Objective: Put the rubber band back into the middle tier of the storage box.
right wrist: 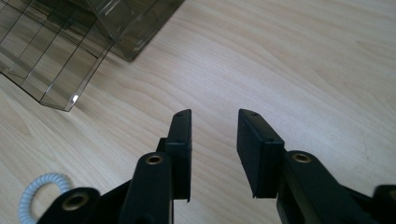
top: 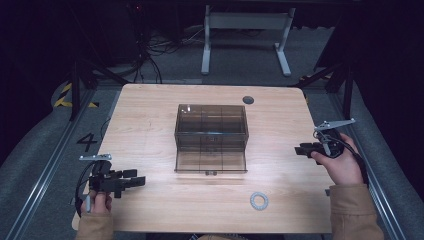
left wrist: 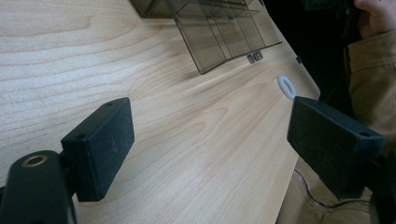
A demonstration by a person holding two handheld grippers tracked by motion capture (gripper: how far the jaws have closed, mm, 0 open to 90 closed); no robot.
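Note:
A smoky see-through compartment box (top: 211, 131) stands mid-table with its lid (top: 211, 162) folded down flat toward me; it also appears as the box (left wrist: 219, 28) and the box (right wrist: 56, 46). A white coiled ring (top: 259, 201) lies on the wood in front of it, to the right, seen too as the ring (left wrist: 286, 87) and the ring (right wrist: 39, 189). My left gripper (top: 140, 181) rests low at the front left, jaws wide apart and empty (left wrist: 210, 116). My right gripper (top: 300, 149) hovers by the right edge, pointing left, open with nothing between its jaws (right wrist: 215, 116).
The wooden table (top: 150, 115) has a dark round grommet (top: 248, 100) near its back edge. Beyond it stands a white desk frame (top: 245, 22) with cables on the floor. Metal rails run along both sides, and a "4" (top: 87, 142) is marked on the left floor.

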